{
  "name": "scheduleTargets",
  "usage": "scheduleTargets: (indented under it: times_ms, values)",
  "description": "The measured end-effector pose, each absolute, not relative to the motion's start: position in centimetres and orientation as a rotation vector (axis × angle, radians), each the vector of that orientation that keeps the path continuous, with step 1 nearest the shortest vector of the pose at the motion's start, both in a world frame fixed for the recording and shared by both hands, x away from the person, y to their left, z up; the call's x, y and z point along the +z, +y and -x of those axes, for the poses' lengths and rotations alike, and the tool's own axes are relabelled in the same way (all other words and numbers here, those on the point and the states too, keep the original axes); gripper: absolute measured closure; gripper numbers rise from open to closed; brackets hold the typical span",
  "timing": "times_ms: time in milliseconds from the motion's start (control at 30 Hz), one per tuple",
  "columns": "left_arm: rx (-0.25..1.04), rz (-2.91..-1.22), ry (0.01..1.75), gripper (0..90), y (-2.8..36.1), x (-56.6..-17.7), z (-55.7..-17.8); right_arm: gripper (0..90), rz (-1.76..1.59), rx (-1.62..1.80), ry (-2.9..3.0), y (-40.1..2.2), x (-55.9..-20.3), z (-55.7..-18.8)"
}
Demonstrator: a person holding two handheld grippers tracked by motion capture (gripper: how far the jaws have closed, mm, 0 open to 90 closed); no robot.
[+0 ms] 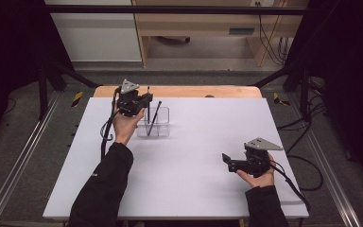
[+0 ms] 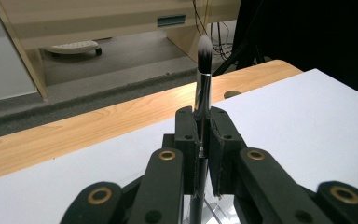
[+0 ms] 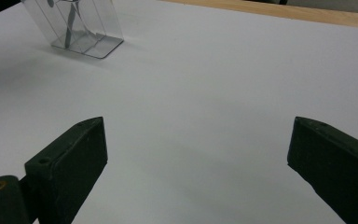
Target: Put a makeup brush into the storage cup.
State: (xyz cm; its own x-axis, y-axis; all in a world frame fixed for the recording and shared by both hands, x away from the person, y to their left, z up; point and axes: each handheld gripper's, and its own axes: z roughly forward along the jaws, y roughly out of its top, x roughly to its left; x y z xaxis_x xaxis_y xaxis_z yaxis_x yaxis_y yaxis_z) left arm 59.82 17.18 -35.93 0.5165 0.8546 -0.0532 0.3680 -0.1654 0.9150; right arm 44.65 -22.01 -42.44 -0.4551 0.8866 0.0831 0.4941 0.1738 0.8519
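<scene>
A clear plastic holder stands on the white table at the back left, and a dark brush leans inside it. My left gripper hovers at the holder's left side, shut on a second brush that stands upright. The left gripper view shows that brush with a shiny ferrule and white-tipped bristles rising between the closed pads of my left gripper. My right gripper rests low at the front right, open and with nothing in it. In its own view my right gripper points toward the holder.
The white sheet covers most of a wooden table whose bare strip runs along the far edge. Metal rails flank both sides. Cables trail from the right gripper over the table's right edge.
</scene>
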Motion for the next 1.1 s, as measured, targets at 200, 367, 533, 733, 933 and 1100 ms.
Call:
scheduleTargets:
  times_ms: [200, 367, 533, 733, 933, 1100]
  values:
    - [0.608, -1.767, 1.03, 83.2, 17.4, -36.7, -59.7, 5.4, -1.301, 1.205, 2.022, -22.0, -42.5, -44.7]
    - [0.605, -1.77, 1.035, 83.3, 17.4, -37.3, -59.6, 5.4, -1.301, 1.203, 2.026, -21.9, -42.5, -44.7]
    - [0.6, -1.768, 1.044, 83.2, 17.5, -37.9, -59.5, 5.4, -1.302, 1.201, 2.026, -21.9, -42.6, -44.7]
    - [0.589, -1.766, 1.046, 83.2, 17.6, -38.6, -59.3, 5.3, -1.3, 1.199, 2.032, -21.8, -42.7, -44.7]
    - [0.58, -1.767, 1.051, 83.1, 17.7, -39.1, -59.1, 5.4, -1.303, 1.198, 2.032, -21.8, -42.7, -44.7]
    - [0.578, -1.778, 1.053, 83.0, 17.7, -39.7, -58.9, 5.3, -1.302, 1.197, 2.036, -21.7, -42.7, -44.8]
